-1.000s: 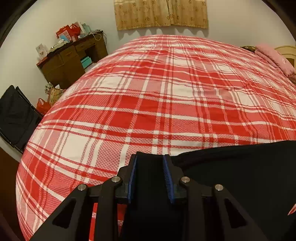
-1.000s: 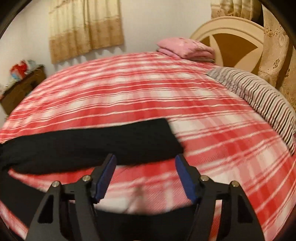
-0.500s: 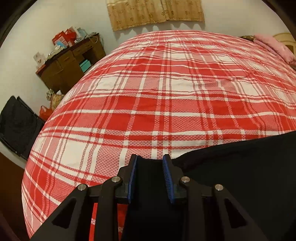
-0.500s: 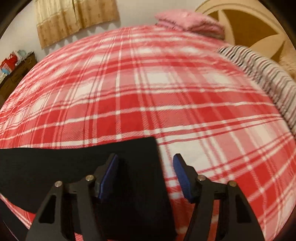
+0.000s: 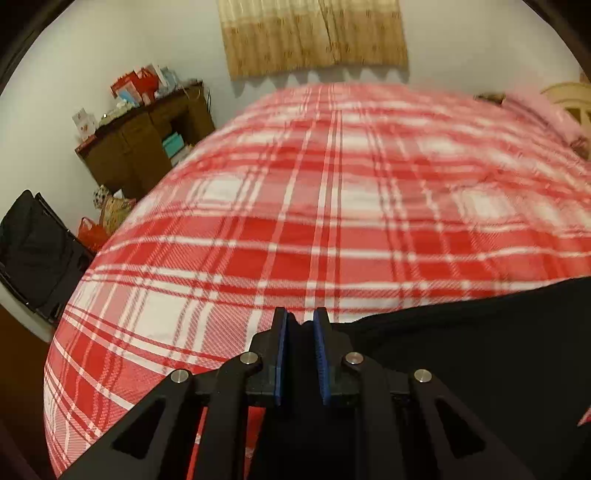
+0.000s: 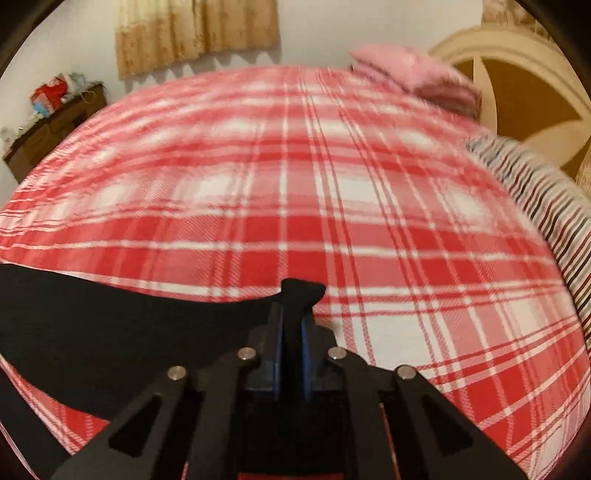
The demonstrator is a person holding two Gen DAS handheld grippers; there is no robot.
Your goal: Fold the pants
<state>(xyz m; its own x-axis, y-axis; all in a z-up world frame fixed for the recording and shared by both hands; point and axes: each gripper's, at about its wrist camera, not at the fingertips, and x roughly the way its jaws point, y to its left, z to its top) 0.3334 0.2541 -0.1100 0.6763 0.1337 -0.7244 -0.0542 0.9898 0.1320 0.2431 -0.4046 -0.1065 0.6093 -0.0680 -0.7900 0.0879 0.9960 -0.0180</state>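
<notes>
Black pants [image 6: 110, 325] — spread across the near part of the red plaid bedspread [image 6: 295, 206]. Right gripper [image 6: 291, 332]: blue pads clamped on a bunched pants corner. Left gripper [image 5: 300, 332]: pads pinching the opposite edge — fabric between them. Pink pillow [image 6: 413, 81] by the headboard.

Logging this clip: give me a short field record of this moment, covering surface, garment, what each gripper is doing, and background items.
surface: bed with red and white plaid cover
garment: black pants, spread along the near edge of the bed
left gripper: shut on a pinch of the black pants
right gripper: shut on the pants, a tuft of fabric sticking up past the tips
background: pink pillow, striped pillow, wooden desk, curtain
image quality: both views motion-blurred
</notes>
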